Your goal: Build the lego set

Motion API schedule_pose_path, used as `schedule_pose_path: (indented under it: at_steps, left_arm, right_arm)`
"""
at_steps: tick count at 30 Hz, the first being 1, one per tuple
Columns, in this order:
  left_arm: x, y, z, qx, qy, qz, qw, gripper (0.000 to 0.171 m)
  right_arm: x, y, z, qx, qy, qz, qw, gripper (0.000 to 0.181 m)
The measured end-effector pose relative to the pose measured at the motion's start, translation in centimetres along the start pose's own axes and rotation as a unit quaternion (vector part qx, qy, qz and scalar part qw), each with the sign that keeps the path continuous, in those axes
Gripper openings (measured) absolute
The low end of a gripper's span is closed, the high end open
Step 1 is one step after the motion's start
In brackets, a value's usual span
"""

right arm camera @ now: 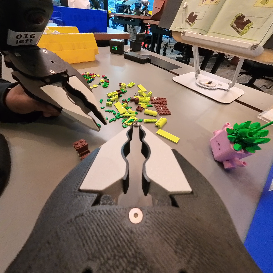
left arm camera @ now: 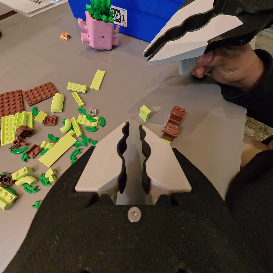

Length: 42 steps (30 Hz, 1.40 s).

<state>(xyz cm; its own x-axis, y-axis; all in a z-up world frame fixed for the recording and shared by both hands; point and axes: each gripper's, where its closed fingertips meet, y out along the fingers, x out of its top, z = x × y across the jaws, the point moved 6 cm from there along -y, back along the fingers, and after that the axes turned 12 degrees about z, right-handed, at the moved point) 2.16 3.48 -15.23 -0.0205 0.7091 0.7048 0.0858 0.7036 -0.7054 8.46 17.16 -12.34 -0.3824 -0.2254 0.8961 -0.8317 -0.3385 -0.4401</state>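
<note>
Only a small brown stack (left arm camera: 173, 123) is built; loose pieces (left arm camera: 48, 133) cover the table (left arm camera: 133, 81). Left tongs (left arm camera: 133, 127) and right tongs (right arm camera: 135, 127) are narrow, empty.

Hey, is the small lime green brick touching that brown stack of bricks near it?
Apart. The left wrist view shows bare grey table between the lime brick and the brown stack.

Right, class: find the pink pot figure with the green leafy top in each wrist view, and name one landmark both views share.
Left wrist view: the pink pot figure stands upright at top centre, in front of the blue bin.
Right wrist view: the figure appears at the right edge, tilted in the picture.
Shared landmark: the two brown studded plates beside the loose lime and green pieces.
</note>
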Motion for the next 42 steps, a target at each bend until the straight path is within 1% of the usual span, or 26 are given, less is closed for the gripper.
schedule_pose_path:
  at_steps: [20,42]
  left_arm:
    - [-0.02,0.06,-0.05,-0.006,0.001,0.002,1.0,0.014]
    - [-0.06,0.2,-0.13,-0.002,0.005,0.007,1.0,0.009]
  right_arm:
    - [-0.07,0.33,0.23,-0.004,-0.012,0.013,1.0,0.007]
    - [-0.07,0.3,0.25,-0.003,-0.012,0.012,1.0,0.007]
